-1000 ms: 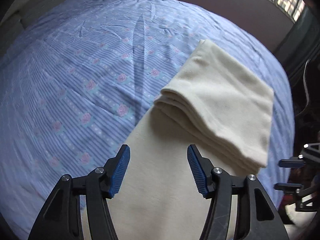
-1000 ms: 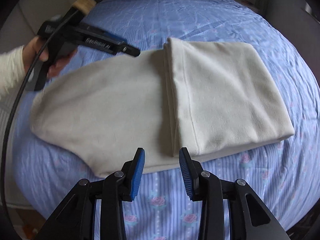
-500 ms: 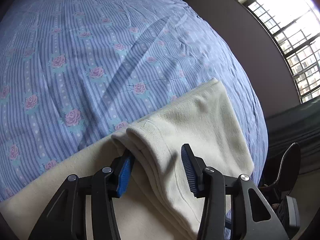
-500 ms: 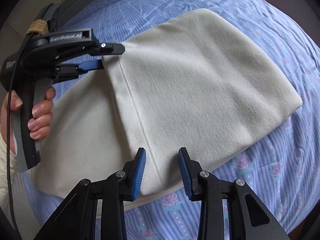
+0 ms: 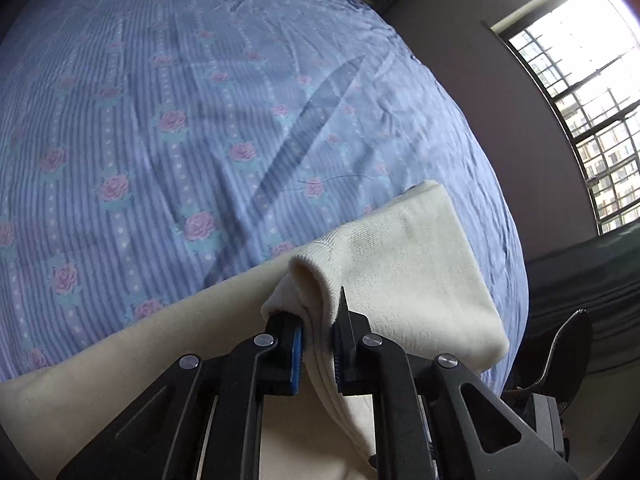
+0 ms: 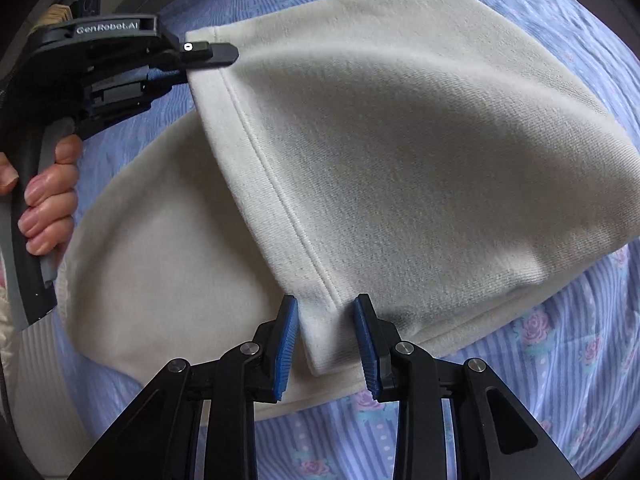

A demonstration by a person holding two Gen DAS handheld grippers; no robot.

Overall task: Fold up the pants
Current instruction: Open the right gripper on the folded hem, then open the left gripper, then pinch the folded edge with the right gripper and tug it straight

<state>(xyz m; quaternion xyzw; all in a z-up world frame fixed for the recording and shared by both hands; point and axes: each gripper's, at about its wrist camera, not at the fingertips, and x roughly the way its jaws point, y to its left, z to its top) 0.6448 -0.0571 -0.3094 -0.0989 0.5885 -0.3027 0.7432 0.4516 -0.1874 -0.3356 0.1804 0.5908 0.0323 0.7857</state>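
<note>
Plainly soft and limp, the cream pants [image 6: 400,152] lie half-folded on the floral bedsheet [image 5: 180,120], left gripper [image 5: 318,340] pinching the hemmed corner, right gripper [image 6: 326,344] spread astride the six-o'clock corner, the sensible hold.

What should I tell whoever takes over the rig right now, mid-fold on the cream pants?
Left gripper: jaws have just closed, shut on the far corner of the folded-over hem of the cream pants.
Right gripper: open, straddling the near corner of the same hem, pads not pressing yet.
Pants lie on the blue floral bedsheet, one end already folded over onto the rest.
Done: first fold, left grip.
Left: probably close the right gripper on its corner, then carry both corners across for the next fold.
</note>
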